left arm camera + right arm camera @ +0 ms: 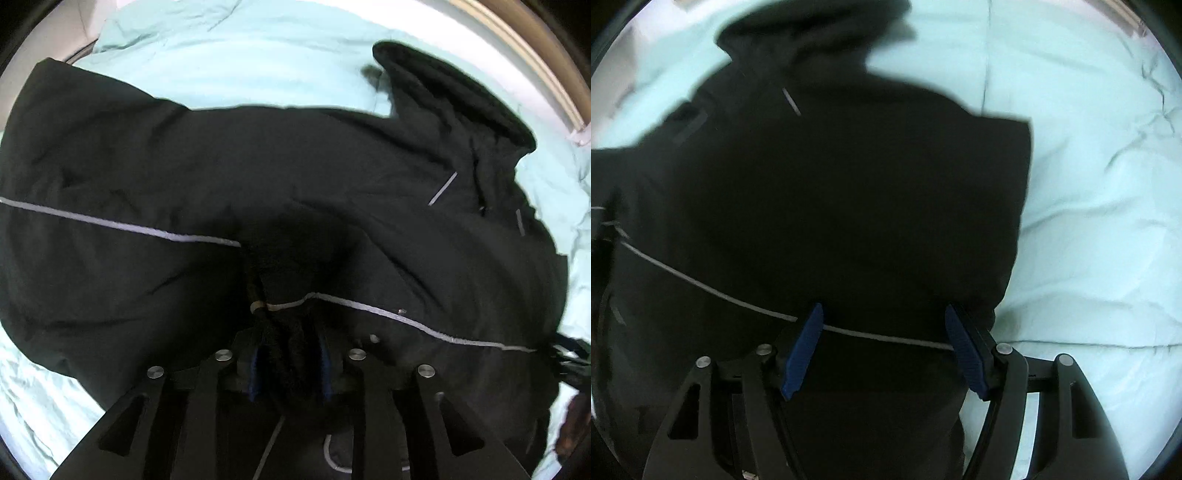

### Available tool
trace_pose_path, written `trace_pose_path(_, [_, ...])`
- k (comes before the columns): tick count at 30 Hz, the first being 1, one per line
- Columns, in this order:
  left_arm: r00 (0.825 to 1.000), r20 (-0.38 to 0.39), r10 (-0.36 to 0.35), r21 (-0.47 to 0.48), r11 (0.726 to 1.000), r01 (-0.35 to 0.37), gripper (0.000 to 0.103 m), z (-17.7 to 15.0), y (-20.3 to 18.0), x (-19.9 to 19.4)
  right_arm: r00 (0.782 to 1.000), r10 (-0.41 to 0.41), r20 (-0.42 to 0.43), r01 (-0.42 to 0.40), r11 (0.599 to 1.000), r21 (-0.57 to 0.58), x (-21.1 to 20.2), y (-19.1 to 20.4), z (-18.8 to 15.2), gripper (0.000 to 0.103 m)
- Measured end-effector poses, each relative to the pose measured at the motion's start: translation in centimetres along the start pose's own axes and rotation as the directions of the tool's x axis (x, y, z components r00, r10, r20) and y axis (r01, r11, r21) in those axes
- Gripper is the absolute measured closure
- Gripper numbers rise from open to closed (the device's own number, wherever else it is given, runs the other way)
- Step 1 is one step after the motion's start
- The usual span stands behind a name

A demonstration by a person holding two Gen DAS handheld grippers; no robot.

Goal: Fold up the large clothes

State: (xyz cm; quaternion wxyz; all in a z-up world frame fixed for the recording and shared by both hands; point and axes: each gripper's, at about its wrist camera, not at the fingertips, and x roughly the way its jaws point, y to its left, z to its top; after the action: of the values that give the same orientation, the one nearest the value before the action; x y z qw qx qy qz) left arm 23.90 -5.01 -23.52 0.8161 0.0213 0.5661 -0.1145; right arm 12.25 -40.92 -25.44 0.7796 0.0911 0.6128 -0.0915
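A large black jacket (184,177) with thin grey reflective stripes lies spread on a pale mint bed sheet (240,55). Its hood or collar points to the far right in the left wrist view. My left gripper (291,354) is shut on a bunched fold of the jacket's black fabric, which fills the gap between the blue pads. In the right wrist view the jacket (831,203) fills the left and middle. My right gripper (886,332) is open, its blue pads (803,350) apart just above the jacket near its right edge, over a grey stripe.
The mint sheet (1089,221) is wrinkled and bare to the right of the jacket. A wooden frame edge (517,48) runs along the far right in the left wrist view. A dark strap or cord (569,362) lies at the jacket's right side.
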Motion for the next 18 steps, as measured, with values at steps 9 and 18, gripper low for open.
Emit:
trace_pose_path(9, [0.997, 0.076, 0.011, 0.008, 1.000, -0.012, 0.050, -1.5, 2.7, -6.0, 1.000, 0.007, 0.009, -0.007, 1.000, 0.001, -2.1, -0.2, -0.3, 0.031])
trace_pose_path(18, [0.985, 0.173, -0.019, -0.043, 0.999, 0.027, 0.050, -0.4, 4.6, -10.6, 0.998, 0.052, 0.043, -0.050, 0.997, -0.052, -4.8, 2.1, -1.2, 0.030])
